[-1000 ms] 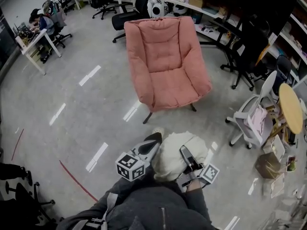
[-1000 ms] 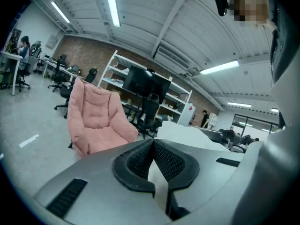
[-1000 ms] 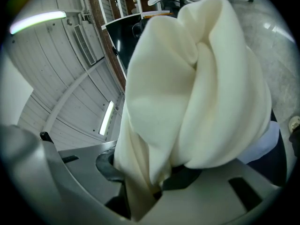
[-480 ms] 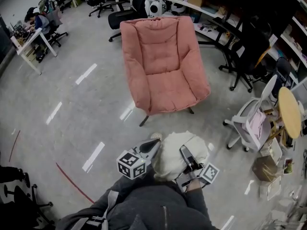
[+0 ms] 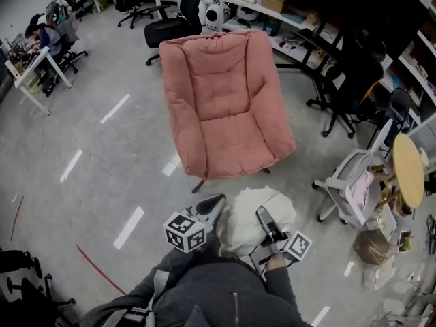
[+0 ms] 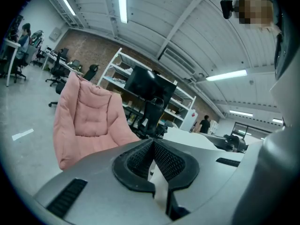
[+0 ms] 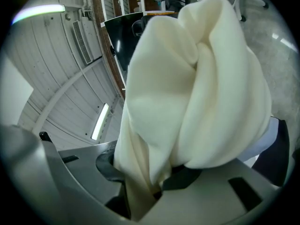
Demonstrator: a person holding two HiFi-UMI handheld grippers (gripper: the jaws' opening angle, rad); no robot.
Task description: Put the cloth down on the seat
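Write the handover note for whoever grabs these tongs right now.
Left tongs: shut, apparently pinching a thin edge of the cloth.
Right tongs: shut on the cloth, a thick bunch of it spilling out over the jaws.
Things: the cream cloth is bundled between the two tongs, close to the person's body and off the floor. The pink armchair stands just ahead, nothing on its seat.
Done: cloth picked up and carried close to the chair's front edge.
Left: reach over the seat, lower the cloth onto the cushion, open both tongs and pull back.
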